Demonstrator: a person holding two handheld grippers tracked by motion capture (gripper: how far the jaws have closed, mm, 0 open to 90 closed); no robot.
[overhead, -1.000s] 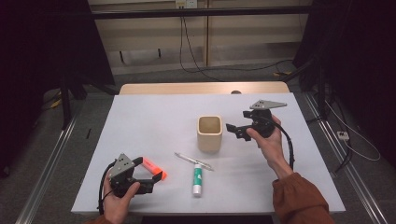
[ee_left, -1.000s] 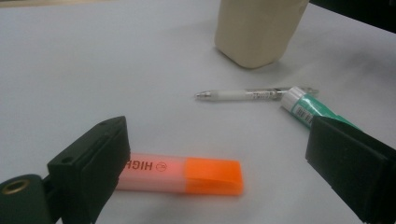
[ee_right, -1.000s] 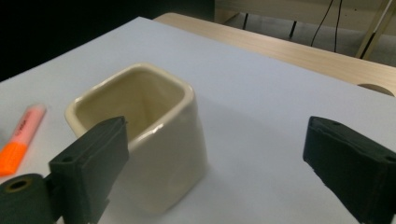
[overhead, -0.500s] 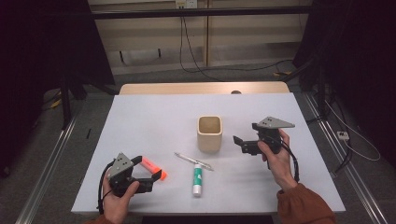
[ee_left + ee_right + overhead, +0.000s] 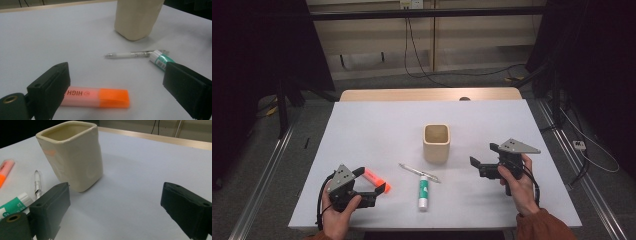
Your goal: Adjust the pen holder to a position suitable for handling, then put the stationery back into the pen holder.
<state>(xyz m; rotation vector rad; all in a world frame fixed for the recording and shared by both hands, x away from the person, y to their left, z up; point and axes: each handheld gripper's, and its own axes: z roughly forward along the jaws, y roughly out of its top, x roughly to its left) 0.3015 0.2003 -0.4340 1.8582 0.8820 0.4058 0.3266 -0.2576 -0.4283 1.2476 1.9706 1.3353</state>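
An orange highlighter (image 5: 377, 180) (image 5: 97, 97) lies flat on the white table (image 5: 377, 130), between the spread jaws of my left gripper (image 5: 372, 185) (image 5: 117, 75), which is open and not closed on it. A cream square cup (image 5: 436, 143) (image 5: 137, 18) (image 5: 72, 153) stands upright mid-table. In front of it lie a clear pen (image 5: 418, 172) (image 5: 129, 54) (image 5: 37, 184) and a green-and-white glue stick (image 5: 424, 190) (image 5: 161, 59) (image 5: 14, 204). My right gripper (image 5: 484, 156) (image 5: 115, 193) is open to the right of the cup, pointing toward it, with nothing between its jaws.
A wooden strip (image 5: 427, 95) runs along the table's far edge. Metal rails (image 5: 267, 170) flank the table on the floor, and cables (image 5: 432, 70) trail behind it. Bare tabletop lies left of and behind the cup.
My right gripper has drawn back from beside the cup's upper right toward the person and lower down. The left gripper and the objects have stayed put.
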